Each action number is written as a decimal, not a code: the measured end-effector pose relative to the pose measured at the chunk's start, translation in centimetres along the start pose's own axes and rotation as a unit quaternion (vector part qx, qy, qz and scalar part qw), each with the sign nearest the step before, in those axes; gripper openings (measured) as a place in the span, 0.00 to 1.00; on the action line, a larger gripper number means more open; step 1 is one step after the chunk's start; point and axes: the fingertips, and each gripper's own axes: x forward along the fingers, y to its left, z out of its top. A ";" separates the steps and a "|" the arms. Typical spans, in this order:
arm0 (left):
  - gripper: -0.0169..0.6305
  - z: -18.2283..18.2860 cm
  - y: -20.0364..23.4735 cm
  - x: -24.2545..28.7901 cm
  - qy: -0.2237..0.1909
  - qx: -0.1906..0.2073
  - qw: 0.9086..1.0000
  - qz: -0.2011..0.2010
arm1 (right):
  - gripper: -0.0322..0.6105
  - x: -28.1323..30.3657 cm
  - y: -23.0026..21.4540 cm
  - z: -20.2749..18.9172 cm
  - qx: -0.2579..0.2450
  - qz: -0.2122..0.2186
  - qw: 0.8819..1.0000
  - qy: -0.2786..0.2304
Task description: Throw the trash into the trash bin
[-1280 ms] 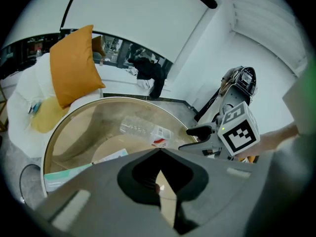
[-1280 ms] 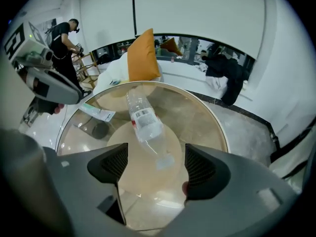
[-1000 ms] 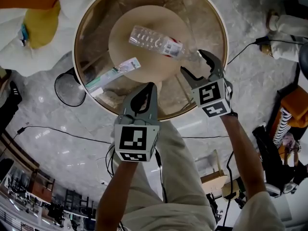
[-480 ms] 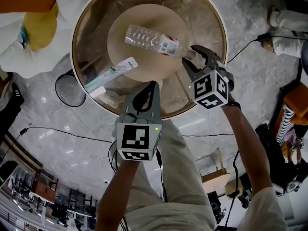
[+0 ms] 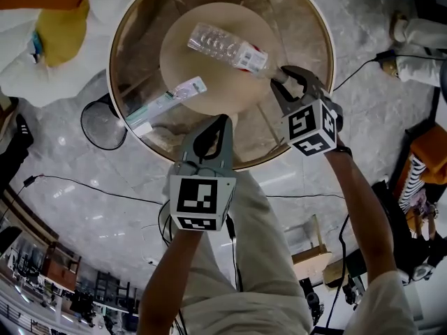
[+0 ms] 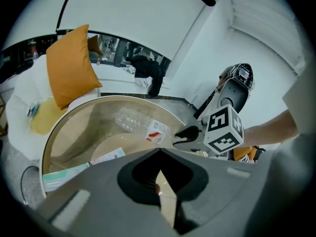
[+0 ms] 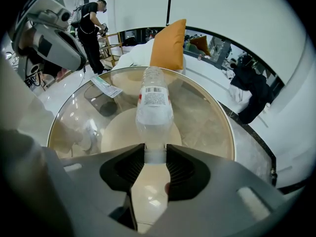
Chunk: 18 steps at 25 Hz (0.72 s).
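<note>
In head view, bottle (image 5: 227, 47) cap end is hiding between right gripper (image 5: 278, 77) jaws, just closing on it; label print is reading too small; glass table (image 5: 328, 44) far rim is running off-frame; mesh bin (image 5: 98, 125) is sitting half under its left rim.

The left gripper (image 6: 159, 152) fills the foreground, its jaws together at the tips with nothing between them. Beyond it stands a round glass table (image 6: 48, 147) with a gold rim. A clear plastic bottle (image 6: 132, 121) with a red and white label lies on its side toward the table's far edge. At the right edge the right gripper (image 6: 177, 137) has just been closing its jaws, with the bottle's neck between them. A flat packet (image 6: 79, 168) lies by the left edge. Behind the table an orange cushion (image 6: 71, 65) leans upright.
</note>
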 end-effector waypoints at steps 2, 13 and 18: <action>0.03 -0.1 0.3 -0.4 -0.003 -0.001 1.000 0.002 | 0.30 -0.4 0.4 0.4 0.007 -0.001 1.000 -0.006; 0.03 -0.5 2.8 -2.8 -0.016 -0.012 1.000 0.018 | 0.30 -1.4 3.5 4.1 0.032 0.013 0.999 -0.033; 0.03 -0.8 4.0 -4.1 -0.025 -0.019 0.999 0.024 | 0.30 -1.7 5.1 6.4 0.035 0.023 0.998 -0.042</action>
